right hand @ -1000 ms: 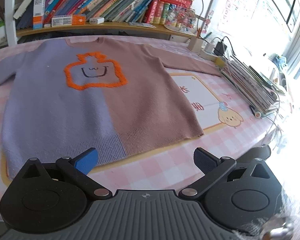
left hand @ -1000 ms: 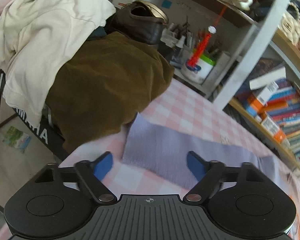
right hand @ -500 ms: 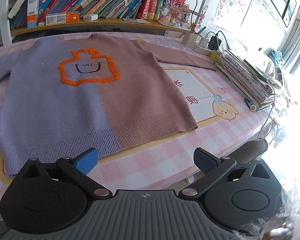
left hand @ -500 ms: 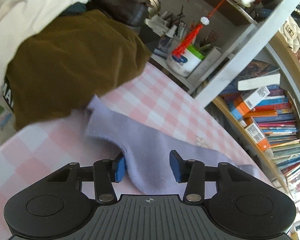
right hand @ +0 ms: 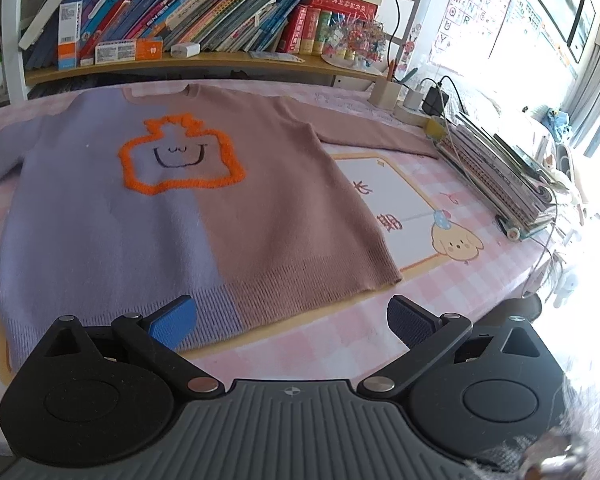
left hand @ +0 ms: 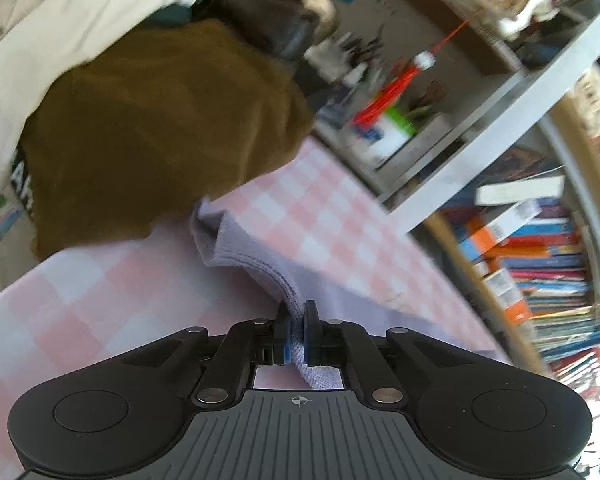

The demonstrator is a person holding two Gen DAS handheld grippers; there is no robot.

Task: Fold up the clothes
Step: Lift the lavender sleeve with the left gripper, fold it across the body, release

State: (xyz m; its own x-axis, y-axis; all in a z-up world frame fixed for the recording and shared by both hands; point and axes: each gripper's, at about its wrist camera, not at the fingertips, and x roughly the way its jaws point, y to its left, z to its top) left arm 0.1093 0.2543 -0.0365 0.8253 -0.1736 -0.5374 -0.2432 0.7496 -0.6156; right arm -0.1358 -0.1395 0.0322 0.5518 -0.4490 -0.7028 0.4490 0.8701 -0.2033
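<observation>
A sweater (right hand: 148, 208), lilac on its left half and dusty pink on its right, lies flat face up on the pink checked table, with an orange outlined smiling shape on the chest. My left gripper (left hand: 296, 320) is shut on the lilac sleeve (left hand: 268, 276) near its cuff, and the cloth rises in a ridge between the pads. My right gripper (right hand: 292, 320) is open and empty, just in front of the sweater's bottom hem. The pink sleeve (right hand: 372, 136) stretches toward the right.
A brown garment (left hand: 152, 132) and a cream one (left hand: 60, 20) hang over a chair by the table's left end. Shelves of books (right hand: 188, 20) run behind the table. A stack of magazines (right hand: 500, 176), a charger and cables lie at the right.
My left gripper closed on the lilac sleeve and lifted its edge off the table. My right gripper stayed open and moved slightly nearer the hem.
</observation>
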